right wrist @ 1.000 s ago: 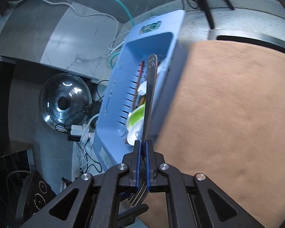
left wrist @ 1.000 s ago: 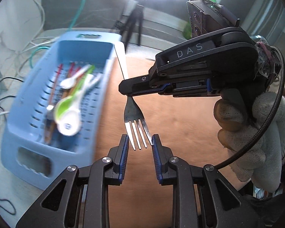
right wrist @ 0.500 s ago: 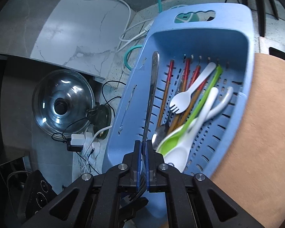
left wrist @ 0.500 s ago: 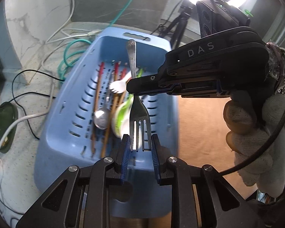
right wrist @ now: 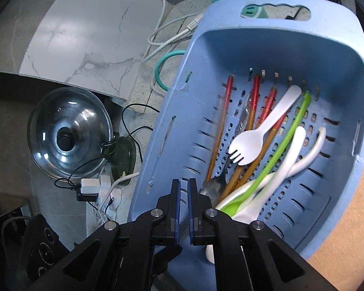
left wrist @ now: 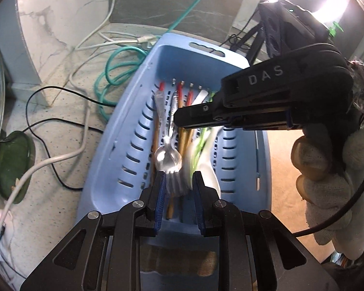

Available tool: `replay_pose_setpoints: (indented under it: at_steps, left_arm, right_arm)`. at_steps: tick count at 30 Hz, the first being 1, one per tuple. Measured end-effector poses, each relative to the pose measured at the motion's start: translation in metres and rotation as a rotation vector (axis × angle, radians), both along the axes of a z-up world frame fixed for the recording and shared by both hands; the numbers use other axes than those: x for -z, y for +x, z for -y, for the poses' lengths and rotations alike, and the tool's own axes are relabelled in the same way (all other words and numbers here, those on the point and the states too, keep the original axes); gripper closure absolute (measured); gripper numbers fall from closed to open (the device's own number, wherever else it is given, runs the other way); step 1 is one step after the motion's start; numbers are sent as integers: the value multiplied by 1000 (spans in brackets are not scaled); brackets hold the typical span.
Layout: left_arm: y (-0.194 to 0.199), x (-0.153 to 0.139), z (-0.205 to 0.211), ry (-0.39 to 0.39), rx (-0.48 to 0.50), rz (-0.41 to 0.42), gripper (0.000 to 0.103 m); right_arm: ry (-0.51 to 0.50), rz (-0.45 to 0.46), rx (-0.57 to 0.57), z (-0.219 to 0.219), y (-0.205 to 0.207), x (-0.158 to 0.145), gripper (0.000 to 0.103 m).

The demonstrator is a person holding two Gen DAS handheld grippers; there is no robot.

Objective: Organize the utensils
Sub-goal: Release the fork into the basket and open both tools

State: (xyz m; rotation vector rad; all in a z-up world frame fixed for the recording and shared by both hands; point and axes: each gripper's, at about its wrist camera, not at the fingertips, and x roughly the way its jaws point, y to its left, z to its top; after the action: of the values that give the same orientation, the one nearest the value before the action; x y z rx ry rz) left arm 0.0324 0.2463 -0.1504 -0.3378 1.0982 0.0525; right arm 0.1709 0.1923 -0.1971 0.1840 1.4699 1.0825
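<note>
A blue slotted basket [left wrist: 114,150] [right wrist: 279,36] holds chopsticks [right wrist: 251,111], a white plastic fork [right wrist: 259,133], a green spoon [right wrist: 286,133], white spoons [right wrist: 291,155] and a metal spoon [left wrist: 167,155]. The metal fork [left wrist: 174,184] is blurred inside the basket, tines between the fingers of my open left gripper [left wrist: 178,181], with no contact showing. My right gripper [right wrist: 184,194] hangs over the basket's left wall with its jaws slightly apart and nothing between them. It also shows in the left wrist view [left wrist: 182,118].
The basket sits at the edge of a brown table [left wrist: 291,160]. On the floor to the left are cables [left wrist: 80,97], a teal hose [left wrist: 114,65], a glass pot lid [right wrist: 68,135] and a power strip [right wrist: 92,186].
Both grippers moved left from the table to over the basket. The right gripper let go of the metal fork, which now lies blurred in the basket by the left gripper's fingers.
</note>
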Motion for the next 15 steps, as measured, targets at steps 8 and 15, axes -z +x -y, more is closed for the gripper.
replay_pose_setpoints:
  at_steps: [8, 15]
  left_arm:
    - [-4, -4, 2, -2, -19, 9, 83]
    - [-8, -13, 10, 4, -24, 17, 83]
  right_arm:
    - [1, 51, -12, 5, -1, -14, 96]
    - [3, 79, -11, 25, -2, -23, 96]
